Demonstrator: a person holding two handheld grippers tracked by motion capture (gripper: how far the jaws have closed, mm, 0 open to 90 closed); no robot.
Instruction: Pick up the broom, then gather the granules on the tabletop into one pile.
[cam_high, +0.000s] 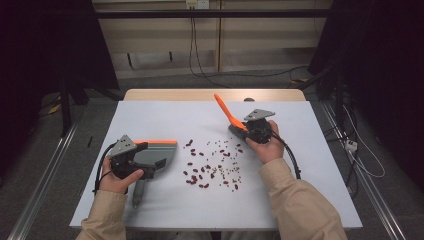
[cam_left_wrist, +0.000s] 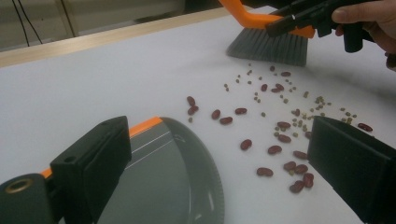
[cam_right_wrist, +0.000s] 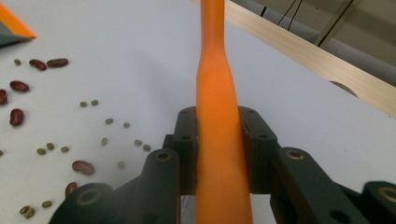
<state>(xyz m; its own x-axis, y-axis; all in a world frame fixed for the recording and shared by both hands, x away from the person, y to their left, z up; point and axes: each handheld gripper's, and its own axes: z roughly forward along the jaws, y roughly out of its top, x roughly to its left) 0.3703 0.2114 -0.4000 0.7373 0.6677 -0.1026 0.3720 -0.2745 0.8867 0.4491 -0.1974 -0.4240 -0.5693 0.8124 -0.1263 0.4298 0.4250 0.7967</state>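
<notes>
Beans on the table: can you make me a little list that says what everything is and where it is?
surface: white table
beans: red beans and small green ones scattered in the middle
brush: orange handle, grey bristles, standing behind the beans
dustpan: grey with an orange edge, left of the beans, flat on the table
left gripper: open, over the dustpan, holding nothing
right gripper: shut on the brush handle

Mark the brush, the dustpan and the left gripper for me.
brush (cam_left_wrist: 268, 45), left gripper view, on its grey bristles.
dustpan (cam_high: 159, 154), high view, on its grey tray.
left gripper (cam_left_wrist: 219, 154), left gripper view, midway between its open jaws.
</notes>
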